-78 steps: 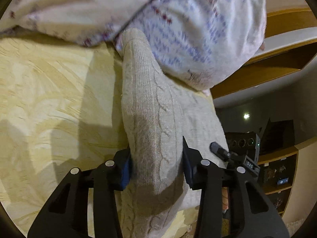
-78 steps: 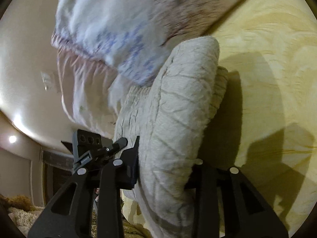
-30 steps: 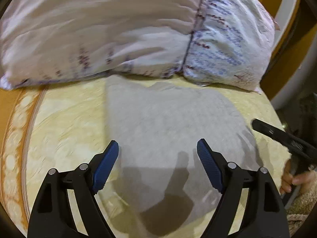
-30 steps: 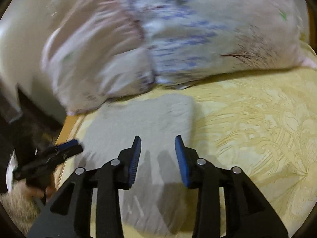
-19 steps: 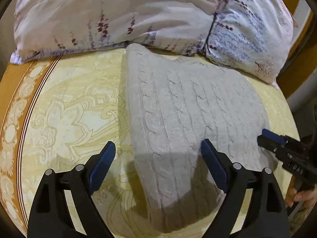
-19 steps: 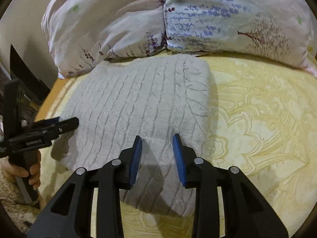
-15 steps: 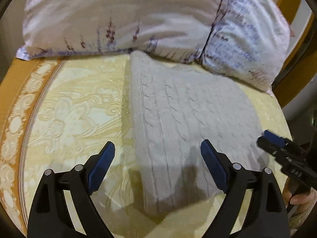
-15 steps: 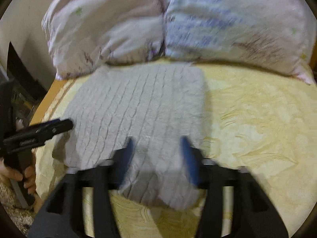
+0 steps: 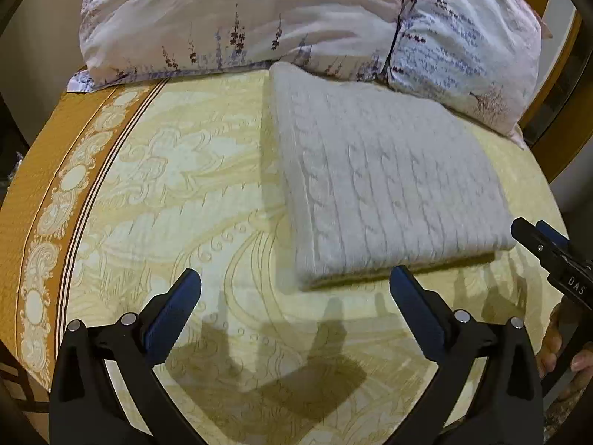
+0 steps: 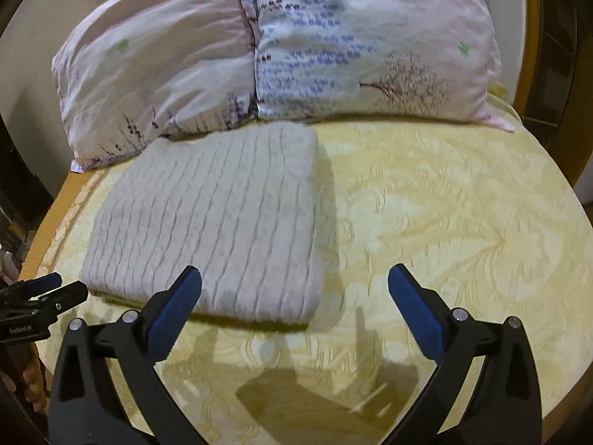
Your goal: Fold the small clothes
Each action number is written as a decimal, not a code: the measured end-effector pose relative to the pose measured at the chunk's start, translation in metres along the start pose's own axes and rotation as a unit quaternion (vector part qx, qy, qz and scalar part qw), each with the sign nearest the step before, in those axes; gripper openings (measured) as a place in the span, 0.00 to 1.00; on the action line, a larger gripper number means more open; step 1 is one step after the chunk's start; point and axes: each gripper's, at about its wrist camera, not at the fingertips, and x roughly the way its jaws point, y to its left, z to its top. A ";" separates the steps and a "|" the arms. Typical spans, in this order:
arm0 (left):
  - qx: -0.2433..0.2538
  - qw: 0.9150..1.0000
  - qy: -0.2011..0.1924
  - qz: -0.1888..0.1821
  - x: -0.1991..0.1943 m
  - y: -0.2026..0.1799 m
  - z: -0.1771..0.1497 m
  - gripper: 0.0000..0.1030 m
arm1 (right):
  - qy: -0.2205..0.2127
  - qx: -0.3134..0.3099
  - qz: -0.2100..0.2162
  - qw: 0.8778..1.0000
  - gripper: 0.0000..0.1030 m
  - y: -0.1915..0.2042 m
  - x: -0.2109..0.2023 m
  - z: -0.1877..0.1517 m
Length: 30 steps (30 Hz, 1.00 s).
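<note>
Sweater (image 9: pixel 385 189) lies folded square against the pillows (image 9: pixel 259 18), parked clear (looks finished); left gripper (image 9: pixel 296 296) and right gripper (image 10: pixel 294 293) jaws have just spread wide, gripping nothing.

Cut-off pillows, a soft-edged knit, and a half-seen hand

The floral white pillows (image 9: pixel 259 18) run off the top edge in both views; the folded grey cable-knit sweater (image 10: pixel 215 222) is motion-blurred, its stitches smeared; at the lower right edge of the left view only fingertips (image 9: pixel 556 337) show behind black handle parts.
</note>
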 end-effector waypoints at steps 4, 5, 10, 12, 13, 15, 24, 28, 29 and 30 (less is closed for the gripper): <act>0.009 1.000 0.012 0.010 0.005 -0.005 -0.008 0.99 | 0.022 -0.015 -0.009 1.000 0.98 0.008 0.003 -0.011; 0.012 1.000 0.015 0.015 0.007 -0.006 -0.009 0.99 | 0.029 -0.017 -0.008 0.999 0.98 0.010 0.005 -0.014; 0.021 0.999 0.029 0.034 0.017 -0.011 -0.012 0.99 | 0.053 -0.035 -0.010 0.998 0.98 0.021 0.011 -0.026; 0.026 0.998 0.036 0.040 0.020 -0.012 -0.013 0.99 | 0.060 -0.041 -0.012 0.997 0.98 0.025 0.014 -0.030; 0.027 0.998 0.039 0.041 0.022 -0.013 -0.013 0.99 | 0.063 -0.043 -0.012 0.997 0.98 0.025 0.015 -0.031; 0.030 0.998 0.047 0.043 0.026 -0.015 -0.015 0.99 | 0.069 -0.044 -0.014 0.997 0.98 0.027 0.017 -0.033; 0.037 0.996 0.060 0.053 0.034 -0.020 -0.018 0.99 | 0.093 -0.037 -0.020 0.995 0.98 0.023 0.029 -0.038; 0.034 0.996 0.058 0.055 0.034 -0.020 -0.020 0.99 | 0.093 -0.055 -0.033 0.994 0.98 0.027 0.030 -0.039; 0.034 0.996 0.058 0.055 0.034 -0.020 -0.020 0.99 | 0.094 -0.052 -0.033 0.994 0.98 0.027 0.031 -0.039; 0.033 0.996 0.058 0.055 0.034 -0.020 -0.020 0.99 | 0.094 -0.050 -0.034 0.994 0.98 0.027 0.030 -0.039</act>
